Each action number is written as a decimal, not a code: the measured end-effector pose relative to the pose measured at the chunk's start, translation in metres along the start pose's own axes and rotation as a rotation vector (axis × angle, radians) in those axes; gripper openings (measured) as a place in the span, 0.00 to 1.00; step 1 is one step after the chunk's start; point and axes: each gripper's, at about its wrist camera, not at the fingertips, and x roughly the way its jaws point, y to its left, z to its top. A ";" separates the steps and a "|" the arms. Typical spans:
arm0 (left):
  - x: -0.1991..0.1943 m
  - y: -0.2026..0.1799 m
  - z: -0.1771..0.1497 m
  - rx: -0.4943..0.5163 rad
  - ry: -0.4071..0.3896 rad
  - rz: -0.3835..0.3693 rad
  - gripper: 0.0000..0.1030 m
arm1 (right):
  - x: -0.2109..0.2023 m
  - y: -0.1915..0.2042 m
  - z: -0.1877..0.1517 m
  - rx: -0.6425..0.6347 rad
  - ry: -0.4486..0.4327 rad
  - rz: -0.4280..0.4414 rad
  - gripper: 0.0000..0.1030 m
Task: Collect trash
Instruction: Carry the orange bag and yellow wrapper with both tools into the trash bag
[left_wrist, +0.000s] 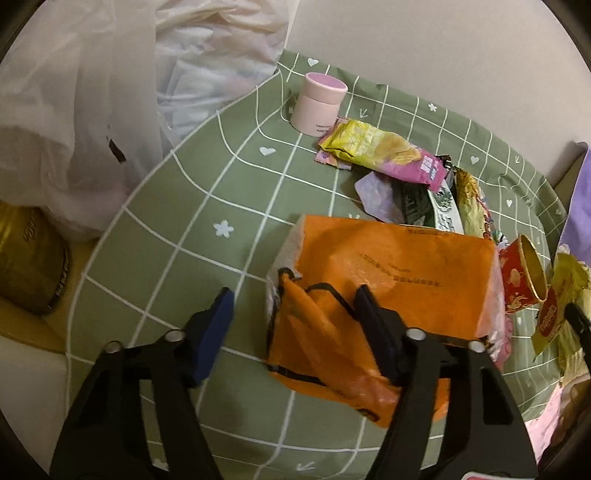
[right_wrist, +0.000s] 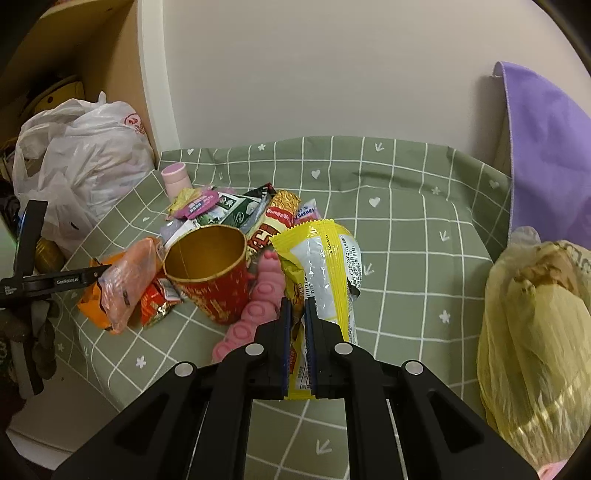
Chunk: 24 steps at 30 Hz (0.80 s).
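My right gripper has its jaws clamped on the near end of a glossy yellow wrapper, a long crinkled foil sleeve with a silver inner face running away from the fingertips. Just left of those jaws lies a bumpy pink rubbery toy, and beyond it a red paper cup on its side, gold-lined mouth towards me. My left gripper has its jaws wide apart: the right pad rests over a slick orange plastic pouch, the left pad over bare cloth; I cannot tell whether it touches. Ahead of the jaws a heap of crumpled snack packets leads to a matte pink cylindrical jar. Everything sits on a green tablecloth with a white grid, against a plain pale wall.
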 end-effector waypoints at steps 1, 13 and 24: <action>-0.001 -0.001 -0.001 -0.003 0.002 -0.012 0.44 | -0.002 -0.002 -0.001 0.006 0.002 -0.001 0.09; -0.073 -0.037 0.034 0.068 -0.197 -0.072 0.17 | -0.057 -0.014 0.012 0.018 -0.098 -0.008 0.09; -0.155 -0.184 0.090 0.341 -0.396 -0.358 0.17 | -0.149 -0.066 0.023 0.079 -0.275 -0.141 0.09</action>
